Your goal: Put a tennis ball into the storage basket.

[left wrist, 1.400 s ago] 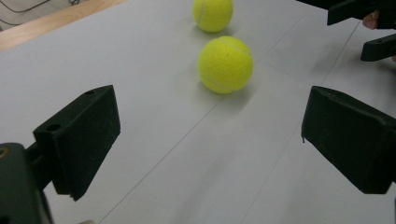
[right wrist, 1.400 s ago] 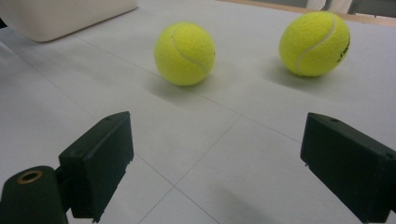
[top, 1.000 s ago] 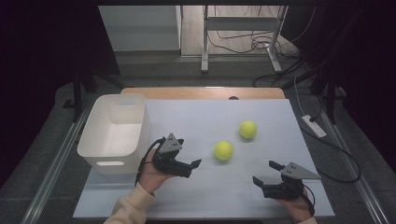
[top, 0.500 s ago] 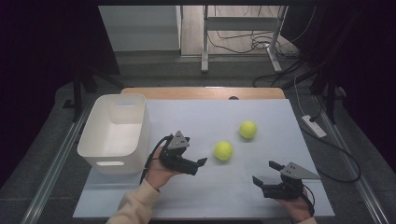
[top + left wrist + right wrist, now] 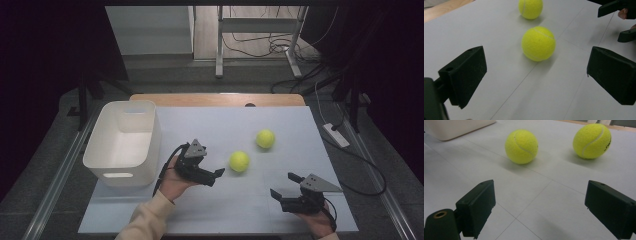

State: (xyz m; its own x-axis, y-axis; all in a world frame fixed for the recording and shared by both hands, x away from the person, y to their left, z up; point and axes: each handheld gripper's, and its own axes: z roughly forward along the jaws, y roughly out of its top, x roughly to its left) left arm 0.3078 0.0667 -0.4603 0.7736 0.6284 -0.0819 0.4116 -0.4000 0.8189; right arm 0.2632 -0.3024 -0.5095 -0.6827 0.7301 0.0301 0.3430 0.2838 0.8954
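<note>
Two yellow tennis balls lie on the white table sheet: a near ball (image 5: 239, 161) and a far ball (image 5: 265, 138). My left gripper (image 5: 216, 177) stands open just left of the near ball, jaws pointing at it with a small gap. In the left gripper view the near ball (image 5: 538, 43) sits ahead between the wide jaws of the left gripper (image 5: 536, 75), with the far ball (image 5: 530, 8) beyond. My right gripper (image 5: 283, 184) is open near the front right, holding nothing. Its view shows the right gripper (image 5: 544, 210) facing the near ball (image 5: 521, 146) and the far ball (image 5: 592, 141).
A white plastic bin (image 5: 125, 142) stands at the left of the table, beside the left hand; its corner (image 5: 454, 126) shows in the right gripper view. The other hand's gripper (image 5: 621, 22) appears far off in the left gripper view. Cables lie on the floor beyond the table.
My left gripper has slid right, closer to the near ball. The right gripper and both balls have stayed put.
</note>
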